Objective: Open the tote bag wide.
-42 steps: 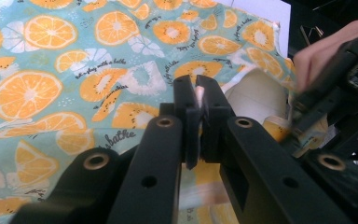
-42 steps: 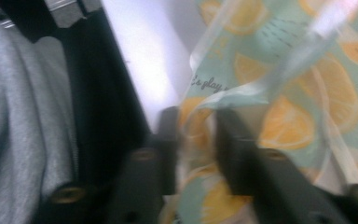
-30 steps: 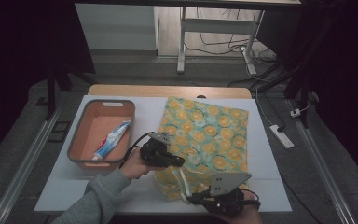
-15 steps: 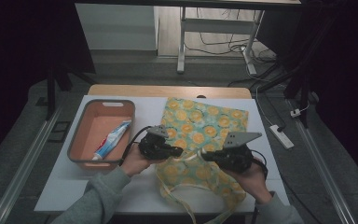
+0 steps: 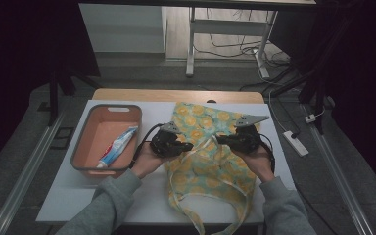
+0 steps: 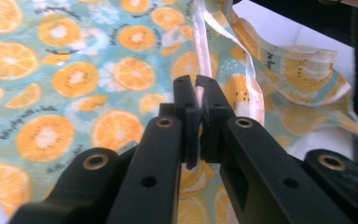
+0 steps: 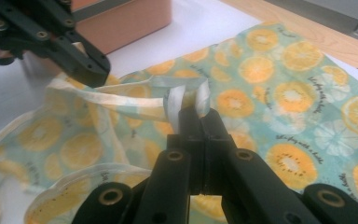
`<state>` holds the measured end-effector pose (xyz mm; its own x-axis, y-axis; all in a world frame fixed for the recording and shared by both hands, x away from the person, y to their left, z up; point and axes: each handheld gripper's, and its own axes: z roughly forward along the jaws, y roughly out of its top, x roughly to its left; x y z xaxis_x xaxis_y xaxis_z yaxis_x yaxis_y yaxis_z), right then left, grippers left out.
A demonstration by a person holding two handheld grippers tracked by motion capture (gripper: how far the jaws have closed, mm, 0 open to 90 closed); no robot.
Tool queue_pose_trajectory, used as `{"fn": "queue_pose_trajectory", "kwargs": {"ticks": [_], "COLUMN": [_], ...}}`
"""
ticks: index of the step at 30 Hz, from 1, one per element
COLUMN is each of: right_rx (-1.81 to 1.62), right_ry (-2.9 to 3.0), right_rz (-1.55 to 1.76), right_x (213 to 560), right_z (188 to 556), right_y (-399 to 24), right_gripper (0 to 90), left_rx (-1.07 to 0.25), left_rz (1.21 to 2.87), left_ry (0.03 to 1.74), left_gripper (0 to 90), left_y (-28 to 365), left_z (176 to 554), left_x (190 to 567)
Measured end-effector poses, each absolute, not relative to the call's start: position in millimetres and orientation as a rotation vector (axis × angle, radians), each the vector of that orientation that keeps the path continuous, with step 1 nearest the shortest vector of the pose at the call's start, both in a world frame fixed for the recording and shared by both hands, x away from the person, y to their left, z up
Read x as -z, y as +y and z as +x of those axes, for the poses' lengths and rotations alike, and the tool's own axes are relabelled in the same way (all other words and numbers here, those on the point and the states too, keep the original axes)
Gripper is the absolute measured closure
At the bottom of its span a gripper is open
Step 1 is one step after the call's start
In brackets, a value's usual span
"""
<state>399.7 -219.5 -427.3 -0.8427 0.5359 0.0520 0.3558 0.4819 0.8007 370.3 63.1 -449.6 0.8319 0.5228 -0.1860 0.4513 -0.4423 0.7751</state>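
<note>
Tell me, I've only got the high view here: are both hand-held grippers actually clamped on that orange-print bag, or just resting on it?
Observer: The left hand-held gripper has its jaws shut on a pale strap of the bag.
Operator: And the right one?
Observer: The right hand-held gripper is shut on a strap fold that stands up above the cloth.
Operator: Are the two linked by anything?
Observer: In the right gripper view a pale band runs from its jaws toward the left one's tips.
</note>
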Motion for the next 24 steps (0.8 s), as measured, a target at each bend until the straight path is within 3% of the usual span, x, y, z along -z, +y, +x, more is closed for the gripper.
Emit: {"fn": "queue_pose_trajectory", "kwargs": {"ticks": [8, 15, 24], "right_rx": [-1.325, -1.182, -1.098], "right_ry": [2.445, 2.564, 2.644], "right_rz": [0.807, 0.919, 1.002], "right_x": [420, 469, 505], "right_z": [428, 458, 464], "right_y": [-216, -211, -212], "right_gripper": [89.4, 89.4, 88.5], "left_rx": [-0.181, -0.169, -0.15], "left_rz": [2.073, 2.145, 2.219], "left_ry": [0.765, 0.824, 0.834], "left_gripper": [86.6, 86.5, 86.5], "left_y": [63, 55, 40], "left_z": [388, 398, 404], "left_x": [440, 460, 477]}}
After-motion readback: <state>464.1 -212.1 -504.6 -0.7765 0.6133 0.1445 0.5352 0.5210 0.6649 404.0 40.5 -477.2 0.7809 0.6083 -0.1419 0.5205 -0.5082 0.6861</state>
